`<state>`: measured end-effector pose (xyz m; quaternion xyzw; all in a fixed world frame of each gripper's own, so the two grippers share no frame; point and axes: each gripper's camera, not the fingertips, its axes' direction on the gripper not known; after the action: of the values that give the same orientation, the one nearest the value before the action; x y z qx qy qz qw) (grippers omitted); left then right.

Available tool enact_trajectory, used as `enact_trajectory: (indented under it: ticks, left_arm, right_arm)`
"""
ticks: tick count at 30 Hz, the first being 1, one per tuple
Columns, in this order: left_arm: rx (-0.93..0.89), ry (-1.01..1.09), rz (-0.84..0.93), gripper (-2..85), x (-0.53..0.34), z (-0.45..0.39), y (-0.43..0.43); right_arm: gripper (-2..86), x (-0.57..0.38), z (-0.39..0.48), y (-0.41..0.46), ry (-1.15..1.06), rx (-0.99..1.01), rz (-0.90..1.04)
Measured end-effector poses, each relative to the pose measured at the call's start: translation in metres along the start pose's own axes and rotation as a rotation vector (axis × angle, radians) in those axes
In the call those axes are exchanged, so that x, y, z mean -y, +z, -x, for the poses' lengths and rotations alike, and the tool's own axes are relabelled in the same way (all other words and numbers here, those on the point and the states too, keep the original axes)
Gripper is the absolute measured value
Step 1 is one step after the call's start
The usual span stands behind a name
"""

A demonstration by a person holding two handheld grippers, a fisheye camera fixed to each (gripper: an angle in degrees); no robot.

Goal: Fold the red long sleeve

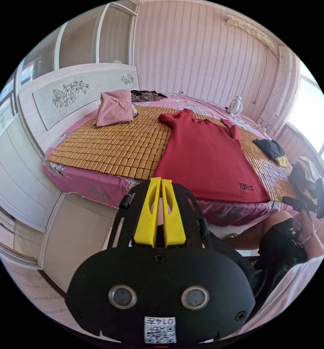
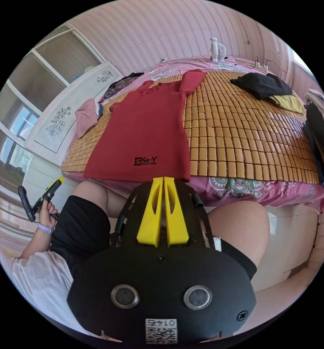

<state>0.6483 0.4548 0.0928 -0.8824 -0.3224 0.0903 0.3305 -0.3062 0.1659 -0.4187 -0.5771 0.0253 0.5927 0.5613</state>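
- The red long sleeve garment [image 1: 209,160] [image 2: 144,134] lies flat and spread out on the woven bamboo mat [image 1: 111,145] [image 2: 249,134] covering the bed, its hem at the near edge.
- The left hand-held gripper [image 1: 161,181] hangs off the bed's edge, yellow jaws closed together, empty.
- The right hand-held gripper [image 2: 163,180] sits just below the hem, jaws likewise pressed together, holding nothing.
- A folded pink cloth [image 1: 114,107] [image 2: 85,117] rests near the headboard.
- Dark clothes [image 1: 269,147] [image 2: 262,85] lie well apart.
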Motion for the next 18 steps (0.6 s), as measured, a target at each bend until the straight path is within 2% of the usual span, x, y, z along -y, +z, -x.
enact_trajectory:
  ticks: [9, 13, 18]
  left_arm:
    - [0.058, 0.164, -0.133, -1.0, -0.015, -0.046, -0.029]
    - [0.037, 0.232, -0.145, -1.0, -0.002, -0.060, -0.026]
    - [-0.137, 0.248, -0.149, -0.7, 0.046, -0.072, 0.000]
  right_arm:
    - [-0.6, -0.065, 0.027, -0.056, -0.199, -0.063, -0.373]
    - [1.2, -0.070, 0.015, -0.056, -0.174, -0.049, -0.405]
    - [6.0, -0.045, -0.024, -0.043, -0.182, -0.101, -0.446]
